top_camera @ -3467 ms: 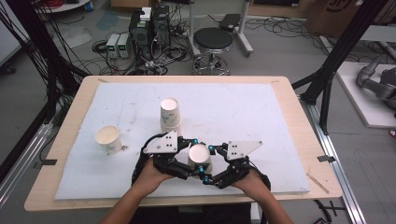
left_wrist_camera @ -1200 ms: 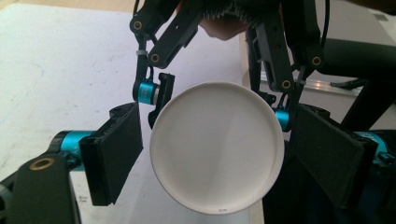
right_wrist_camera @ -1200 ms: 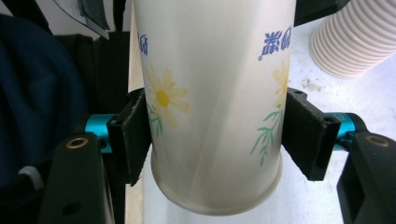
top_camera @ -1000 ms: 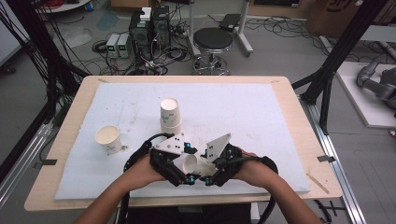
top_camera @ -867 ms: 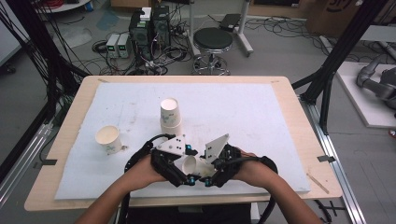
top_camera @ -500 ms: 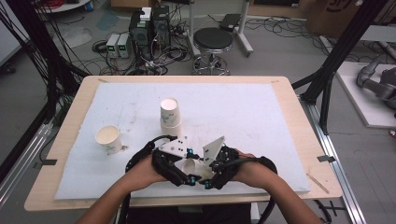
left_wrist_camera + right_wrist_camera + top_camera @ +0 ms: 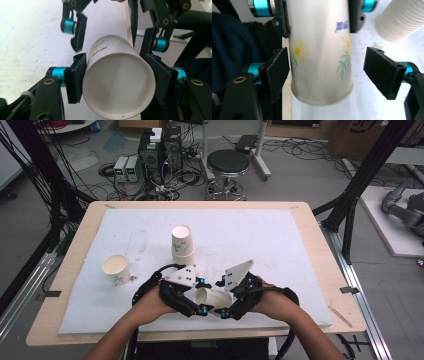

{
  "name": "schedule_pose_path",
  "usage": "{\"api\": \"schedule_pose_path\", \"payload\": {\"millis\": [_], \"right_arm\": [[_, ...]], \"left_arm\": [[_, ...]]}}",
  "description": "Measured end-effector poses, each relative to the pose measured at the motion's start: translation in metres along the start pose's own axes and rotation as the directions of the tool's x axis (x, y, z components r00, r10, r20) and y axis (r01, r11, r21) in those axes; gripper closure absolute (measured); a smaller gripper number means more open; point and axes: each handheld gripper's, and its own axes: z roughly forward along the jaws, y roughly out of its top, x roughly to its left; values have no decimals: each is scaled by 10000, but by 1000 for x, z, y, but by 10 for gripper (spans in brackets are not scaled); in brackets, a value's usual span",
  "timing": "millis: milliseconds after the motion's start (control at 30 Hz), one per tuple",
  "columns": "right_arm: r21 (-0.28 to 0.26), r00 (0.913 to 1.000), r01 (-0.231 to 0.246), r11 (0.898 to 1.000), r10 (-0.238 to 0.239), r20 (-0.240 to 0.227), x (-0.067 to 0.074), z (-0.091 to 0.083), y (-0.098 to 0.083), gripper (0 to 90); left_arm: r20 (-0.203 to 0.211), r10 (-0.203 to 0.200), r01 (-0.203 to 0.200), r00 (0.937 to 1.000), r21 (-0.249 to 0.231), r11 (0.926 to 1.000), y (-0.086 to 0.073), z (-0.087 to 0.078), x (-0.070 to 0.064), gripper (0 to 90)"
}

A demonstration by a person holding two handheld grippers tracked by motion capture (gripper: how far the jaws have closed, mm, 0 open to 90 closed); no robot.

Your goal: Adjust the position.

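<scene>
Paper cup [image 7: 212, 298] lies level, mouth toward the clamping left gripper [image 7: 200, 296], base between the right gripper's [image 7: 223, 296] parted jaws

Flowered paper cup [image 7: 319, 50] between right tool's [image 7: 332, 75] spread jaws.

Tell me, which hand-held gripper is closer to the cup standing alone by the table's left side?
Left. The left hand-held gripper sits nearer the lone cup; the right hand-held gripper lies farther off, beyond the flowered cup.
</scene>
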Motion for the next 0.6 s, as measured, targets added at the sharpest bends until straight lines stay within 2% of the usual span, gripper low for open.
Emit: {"api": "schedule_pose_path", "payload": {"millis": [200, 300, 367, 467, 600], "right_arm": [[-957, 9994, -314, 9949, 326, 107, -2, -15, -6, 215], [-1531, 9984, -520, 9868, 548, 146, -3, -21, -9, 215], [-2080, 9967, -694, 9757, 764, 259, -4, -25, -12, 215], [-2908, 9928, -1045, 9510, 1170, 260, -5, -31, -18, 215], [-3640, 9881, -1197, 9237, 1464, 463, -4, -36, -25, 215]], "left_arm": [[-91, -155, 152, 9998, -286, 9995, -6, -6, 2, 365], [-125, -226, 220, 9997, -446, 9988, -9, -8, 3, 365], [-121, -290, 282, 9995, -583, 9979, -11, -9, 4, 365], [-247, -449, 426, 9987, -864, 9953, -16, -10, 5, 365], [-465, -595, 528, 9971, -1344, 9895, -22, -13, 7, 364]]}}
